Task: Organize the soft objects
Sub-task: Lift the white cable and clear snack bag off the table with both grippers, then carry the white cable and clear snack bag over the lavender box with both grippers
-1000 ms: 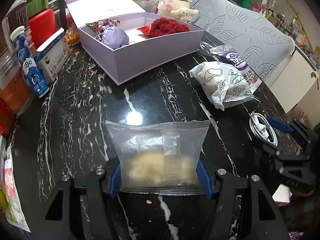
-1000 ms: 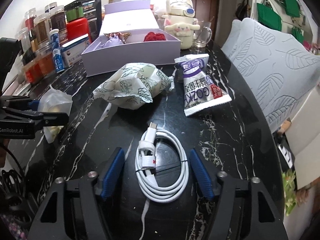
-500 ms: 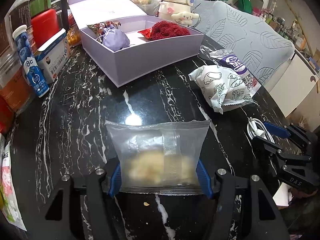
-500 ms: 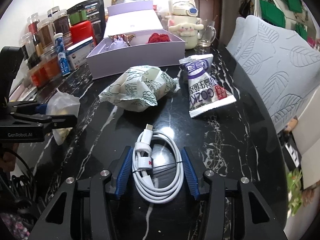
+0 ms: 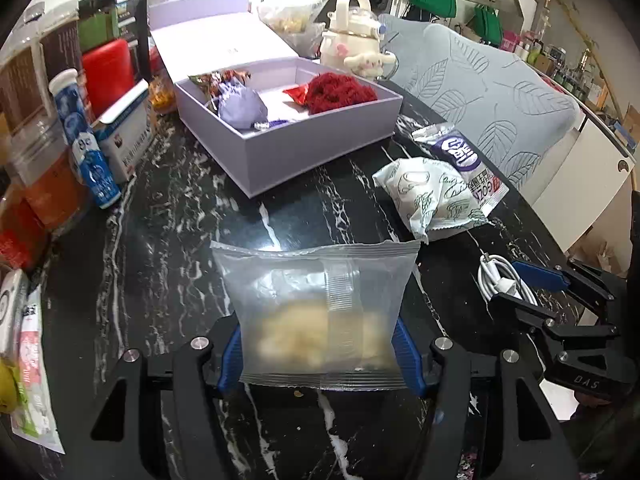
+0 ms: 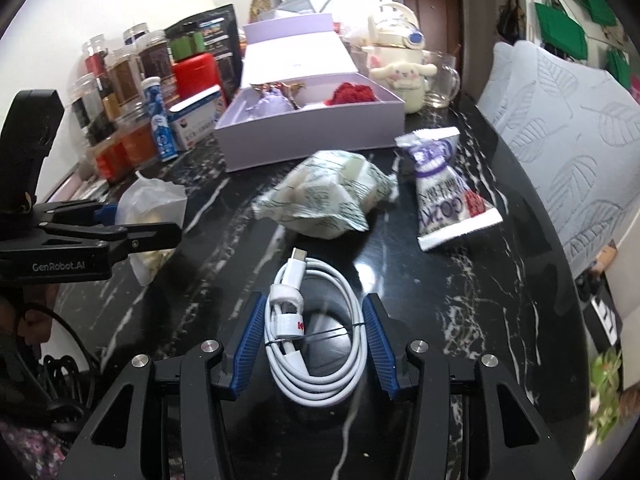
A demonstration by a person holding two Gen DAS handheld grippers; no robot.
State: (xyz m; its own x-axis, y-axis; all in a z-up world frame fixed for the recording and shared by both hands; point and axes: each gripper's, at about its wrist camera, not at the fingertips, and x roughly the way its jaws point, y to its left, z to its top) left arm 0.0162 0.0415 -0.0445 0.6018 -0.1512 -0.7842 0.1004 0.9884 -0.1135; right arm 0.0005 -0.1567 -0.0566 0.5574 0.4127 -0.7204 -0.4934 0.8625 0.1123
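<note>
From the left wrist view, the left tool [image 5: 320, 354] has its blue pads pressed against both sides of a translucent snack bag [image 5: 318, 308] with pale pieces inside — a firm hold, the jaws about as wide as the bag. The bag stands upright over the black marbled desk [image 5: 160, 240]; whether its bottom edge touches the surface I cannot tell. Ahead sits the open lavender box [image 5: 320, 140], already holding a purple pouch [image 5: 242, 106] and a red fluffy item [image 5: 340, 90]. Between bag and box the desk shows nothing in the way. To the right lie a leaf-printed packet [image 5: 430, 196] and, just beside it, a purple-labelled packet [image 5: 468, 160].

From the right wrist view, the right tool [image 6: 314, 344] straddles a coiled white cable [image 6: 316, 340]. Its pads sit just beside the coil on either side; the right one looks to be touching the loop, the left perhaps a hair off, so the grip seems only part-made. The coil lies flat on the desk. Beyond it are the leaf-printed packet and the purple-labelled one, then the box.

My reading: both hands are at the pick-up step, the left further along. The next move likely calls for carrying the bag forward and over the box's near wall into free space between the pouch and the red item, with a gentle squeeze so the contents are not crushed — while the right finishes closing on the cable without letting the loops splay.
</note>
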